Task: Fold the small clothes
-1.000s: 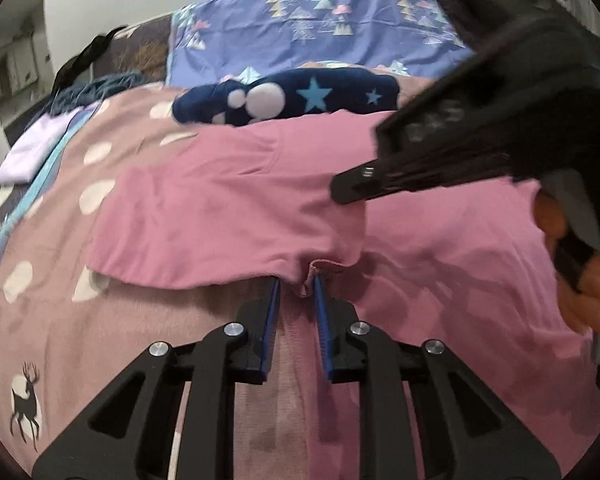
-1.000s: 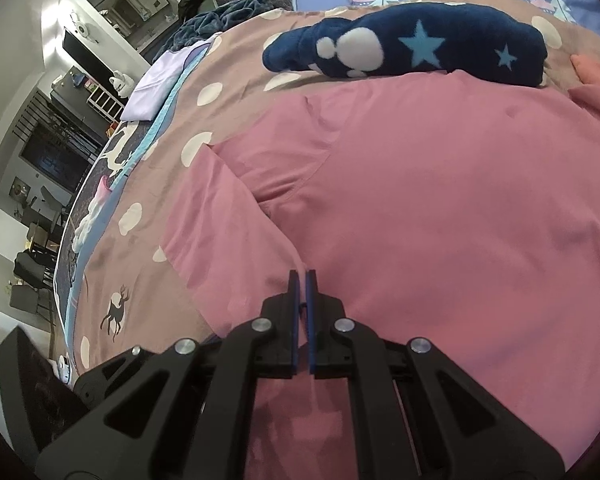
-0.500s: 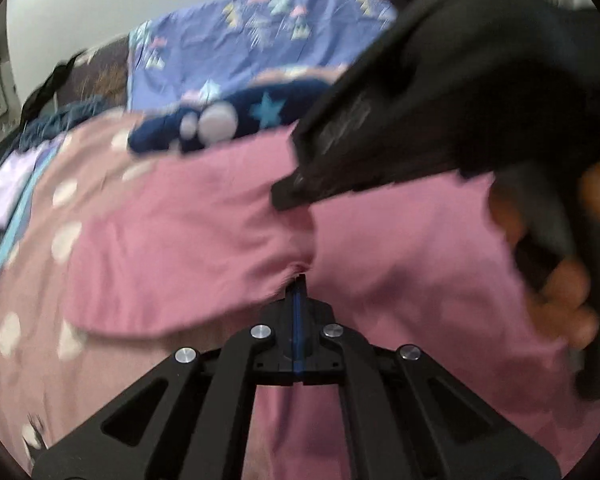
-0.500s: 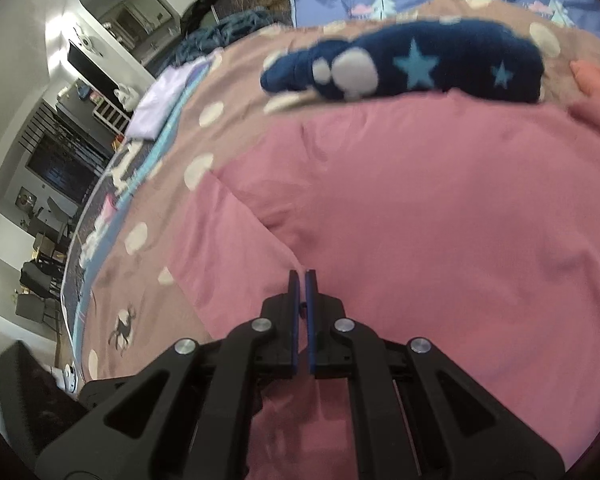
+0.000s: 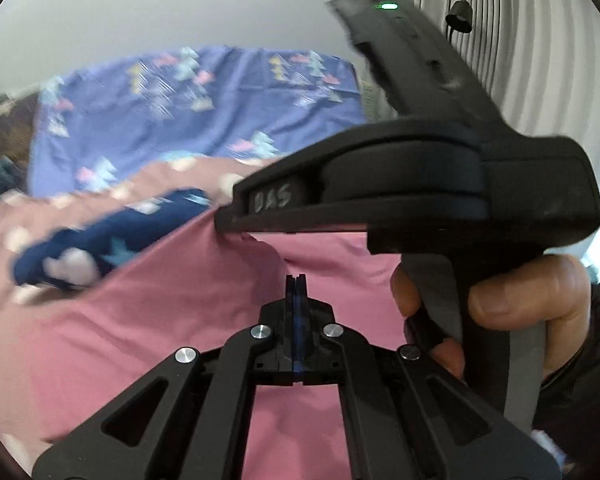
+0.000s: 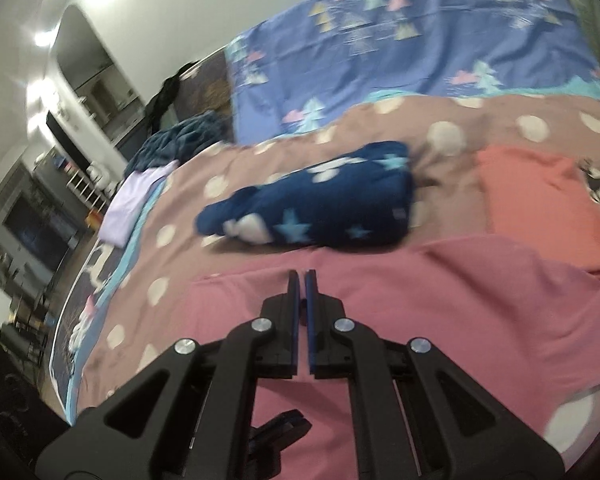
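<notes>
A pink garment point(image 5: 148, 320) lies spread on the bed; it also shows in the right wrist view point(image 6: 440, 320). My left gripper point(image 5: 296, 280) is shut on a lifted edge of the pink garment. My right gripper point(image 6: 302, 276) is shut on a pinch of the same cloth; in the left wrist view its fingertips point(image 5: 228, 220) hold the fabric edge up, just above and left of my left gripper. The cloth hangs raised between the two grips.
A navy fleece item with stars and white dots point(image 6: 320, 204) lies just beyond the pink garment. A folded coral garment point(image 6: 540, 200) lies at the right. A lilac cloth point(image 6: 132, 204) and dark bundle point(image 6: 180, 140) sit at the bed's left edge. Blue patterned bedding point(image 6: 400, 52) at the back.
Left gripper closed on the garment edge. Both grippers rose and tilted up, lifting the pink cloth off the bed; the views now show more of the wall and far bedding.
</notes>
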The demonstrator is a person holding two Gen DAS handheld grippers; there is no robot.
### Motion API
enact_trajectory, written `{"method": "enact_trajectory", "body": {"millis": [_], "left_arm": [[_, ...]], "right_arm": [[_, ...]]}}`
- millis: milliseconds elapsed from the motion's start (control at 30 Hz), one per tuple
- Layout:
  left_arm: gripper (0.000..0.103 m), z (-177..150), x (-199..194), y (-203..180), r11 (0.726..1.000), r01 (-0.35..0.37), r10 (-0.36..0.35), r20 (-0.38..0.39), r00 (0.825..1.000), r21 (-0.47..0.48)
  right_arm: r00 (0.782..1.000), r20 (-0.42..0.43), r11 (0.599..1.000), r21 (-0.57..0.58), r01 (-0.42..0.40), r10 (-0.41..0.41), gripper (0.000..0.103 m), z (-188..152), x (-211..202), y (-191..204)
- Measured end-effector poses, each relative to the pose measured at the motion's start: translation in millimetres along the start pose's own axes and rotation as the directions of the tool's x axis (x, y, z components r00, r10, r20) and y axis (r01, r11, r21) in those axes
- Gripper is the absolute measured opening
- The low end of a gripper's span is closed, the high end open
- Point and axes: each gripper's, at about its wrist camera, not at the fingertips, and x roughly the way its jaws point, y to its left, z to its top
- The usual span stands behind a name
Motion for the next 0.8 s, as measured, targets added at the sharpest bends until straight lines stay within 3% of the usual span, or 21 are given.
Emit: {"method": "enact_trajectory", "body": {"millis": [133, 367, 600, 733, 800], "left_arm": [[0.000, -2.7, 42.4, -10.1, 0.996, 0.069, -0.072, -0.057, 0.996, -0.052], [0.000, -13.6, 90.4, -15.6, 0.996, 0.072, -0.080, -0.152, 0.985, -0.059], [0.000, -12.2, 93.8, -26.7, 0.994, 0.097, -0.103, -0.150, 0.983, -0.051], [0.000, -7.7, 85.9, -38.9, 0.986, 0.153, -0.160, -0.116, 0.980, -0.069], [0.000, -11.2, 77.8, -50.2, 0.988, 0.150, -0.152, -0.110, 0.982, -0.028]], "right_arm": [[1.000, 0.010, 0.998, 0.056, 0.017, -0.018, 0.003, -4.2, -0.5, -42.1], [0.996, -0.030, 0.985, 0.150, 0.083, -0.080, 0.003, -18.5, 21.9, -99.4], [0.994, -0.002, 0.981, 0.163, 0.110, -0.111, 0.003, -29.8, 12.6, -110.4], [0.995, 0.038, 0.980, 0.181, 0.085, -0.093, 0.004, -26.5, -4.4, -116.1], [0.987, 0.018, 0.970, 0.187, 0.154, -0.160, 0.013, -28.8, -4.9, -127.9]]}}
